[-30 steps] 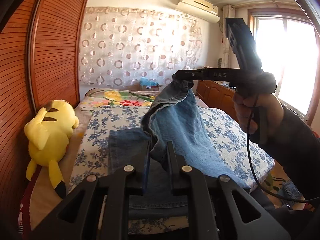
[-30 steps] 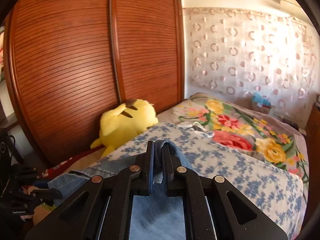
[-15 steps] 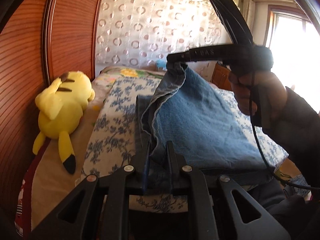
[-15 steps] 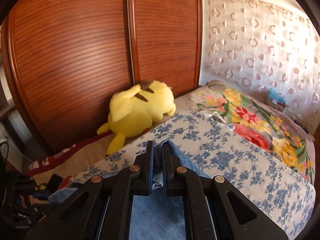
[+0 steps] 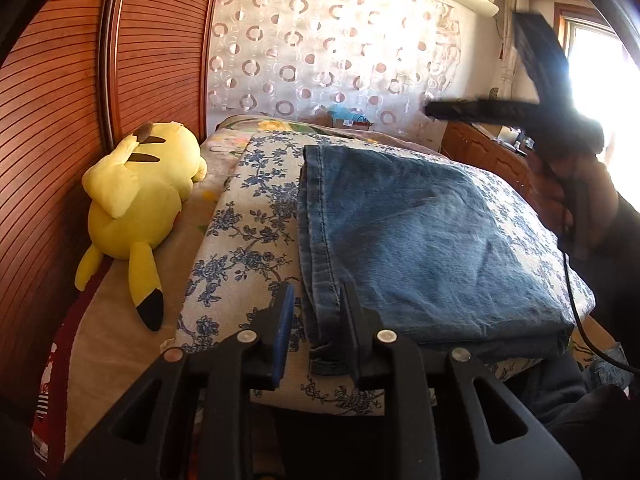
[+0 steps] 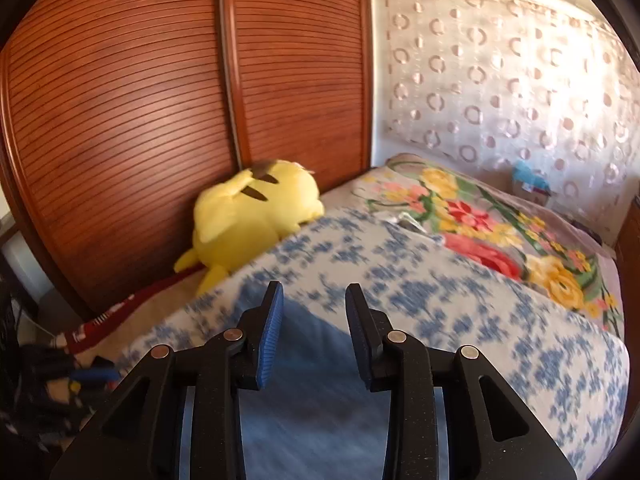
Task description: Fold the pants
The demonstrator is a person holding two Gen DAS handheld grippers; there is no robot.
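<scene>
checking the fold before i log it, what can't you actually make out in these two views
- Jeans, near edge: in the left wrist view the left hand-held gripper covers part of it.
- Jeans, right end: hidden there by a dark sleeve.
- Right hand-held gripper: its own view is motion-blurred, so the denim and blue-flowered quilt show no detail.
- Small box by the curtain: too small to identify.

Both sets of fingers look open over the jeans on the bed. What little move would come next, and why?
Probably drawing the left gripper back off the jeans. Its fingers have just opened, the hem lies loose between them, and the denim already rests folded flat on the floral bedspread.
</scene>
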